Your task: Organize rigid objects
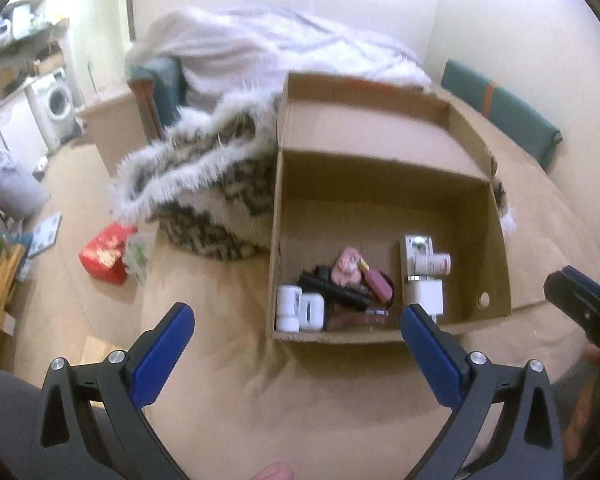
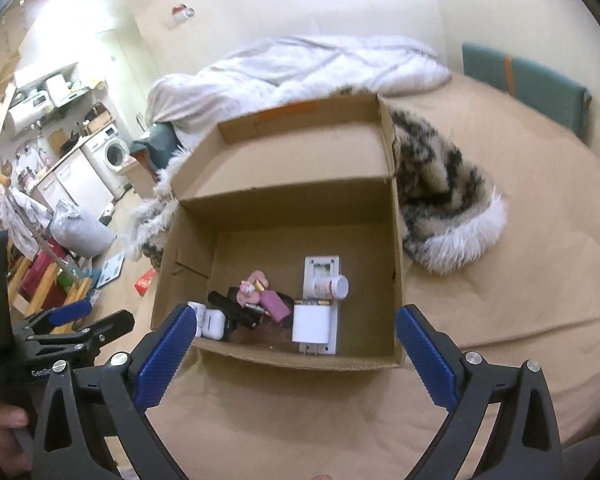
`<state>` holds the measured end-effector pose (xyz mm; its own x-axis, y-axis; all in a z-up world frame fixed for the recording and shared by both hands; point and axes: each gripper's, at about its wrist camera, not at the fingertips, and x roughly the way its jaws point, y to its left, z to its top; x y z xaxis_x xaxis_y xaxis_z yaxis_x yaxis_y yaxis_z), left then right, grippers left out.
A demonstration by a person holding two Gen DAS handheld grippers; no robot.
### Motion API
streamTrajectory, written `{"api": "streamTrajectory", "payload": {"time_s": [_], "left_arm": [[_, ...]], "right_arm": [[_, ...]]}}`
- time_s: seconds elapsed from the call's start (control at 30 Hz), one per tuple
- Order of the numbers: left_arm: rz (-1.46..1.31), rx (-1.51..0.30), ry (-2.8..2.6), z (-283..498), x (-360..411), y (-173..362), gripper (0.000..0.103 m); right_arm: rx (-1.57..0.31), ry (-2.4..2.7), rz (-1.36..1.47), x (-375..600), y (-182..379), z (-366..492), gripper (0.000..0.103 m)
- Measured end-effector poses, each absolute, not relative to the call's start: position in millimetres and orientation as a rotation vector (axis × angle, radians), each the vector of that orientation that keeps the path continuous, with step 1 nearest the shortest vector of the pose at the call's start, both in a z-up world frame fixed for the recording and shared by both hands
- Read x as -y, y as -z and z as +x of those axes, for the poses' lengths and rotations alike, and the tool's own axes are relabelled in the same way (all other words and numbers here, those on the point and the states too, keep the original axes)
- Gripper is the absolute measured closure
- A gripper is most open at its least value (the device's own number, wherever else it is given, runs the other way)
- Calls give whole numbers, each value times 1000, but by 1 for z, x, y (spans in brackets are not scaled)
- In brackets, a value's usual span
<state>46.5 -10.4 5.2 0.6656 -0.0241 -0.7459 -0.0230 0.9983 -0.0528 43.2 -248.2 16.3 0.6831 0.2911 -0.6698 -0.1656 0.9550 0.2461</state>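
An open cardboard box [image 1: 480, 216] [image 2: 396, 240] sits on a tan bed cover and holds several small rigid items: a white charger block [image 1: 426, 292] [image 2: 312, 324], a white pill bottle [image 1: 434, 263] [image 2: 330, 286], a pink figure [image 1: 346, 266] [image 2: 254, 286], a black stick [image 1: 336, 290] [image 2: 236, 308] and white cases [image 1: 300, 308] [image 2: 210, 320]. My left gripper [image 1: 298, 316] is open and empty in front of the box. My right gripper [image 2: 296, 320] is open and empty, just short of the box's near wall. The right gripper also shows at the right edge of the left wrist view [image 1: 580, 300], and the left gripper at the left of the right wrist view [image 2: 84, 320].
A furry black-and-white blanket [image 1: 204, 184] [image 2: 440, 184] lies against the box, with a white duvet [image 1: 268, 48] [image 2: 308, 64] behind it. A red packet [image 1: 104, 254] lies on the floor to the left. A kitchen with a washing machine [image 1: 54, 102] [image 2: 110, 154] is at the far left.
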Motion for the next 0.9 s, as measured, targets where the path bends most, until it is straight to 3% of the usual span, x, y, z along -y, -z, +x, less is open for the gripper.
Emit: {"api": "streamTrajectory", "payload": {"time_s": [0.2,0.9], "left_arm": [[8,-727,-14,37,26,-16,0],[-39,-763,-25,48,24,-6,0]], "right_arm": [[-742,-244,179,247,-15,41,0],[-775,-220,230,247,-1,59,0]]}}
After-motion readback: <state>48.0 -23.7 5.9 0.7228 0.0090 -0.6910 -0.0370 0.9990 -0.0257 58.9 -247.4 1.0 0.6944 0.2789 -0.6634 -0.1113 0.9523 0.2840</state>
